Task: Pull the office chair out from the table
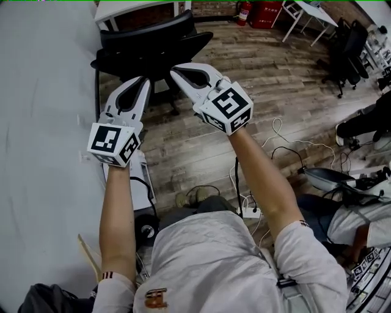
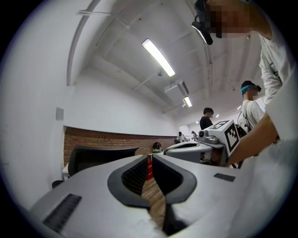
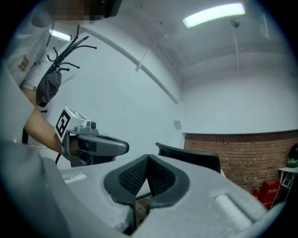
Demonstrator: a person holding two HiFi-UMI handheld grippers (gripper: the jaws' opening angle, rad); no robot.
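The black office chair [image 1: 153, 43] stands on the wooden floor at the far edge of the grey table [image 1: 43, 122], its backrest towards me. Both grippers are raised in front of it, pointing at it and touching nothing. My left gripper [image 1: 144, 81] has its jaws almost together, with a thin slit between the pads [image 2: 137, 174] and nothing in it. My right gripper [image 1: 173, 72] is shut, its fingertips meeting with nothing held. The chair's backrest [image 2: 93, 158] shows beyond the left jaws and, as a dark rim [image 3: 191, 157], beyond the right gripper [image 3: 148, 157].
Cables and a power strip [image 1: 250, 213] lie on the floor by my legs. Another person [image 1: 366, 214] sits at the right. More black chairs [image 1: 348, 49] stand at the far right. A red fire extinguisher [image 1: 244, 12] and a white table [image 1: 131, 9] stand at the back.
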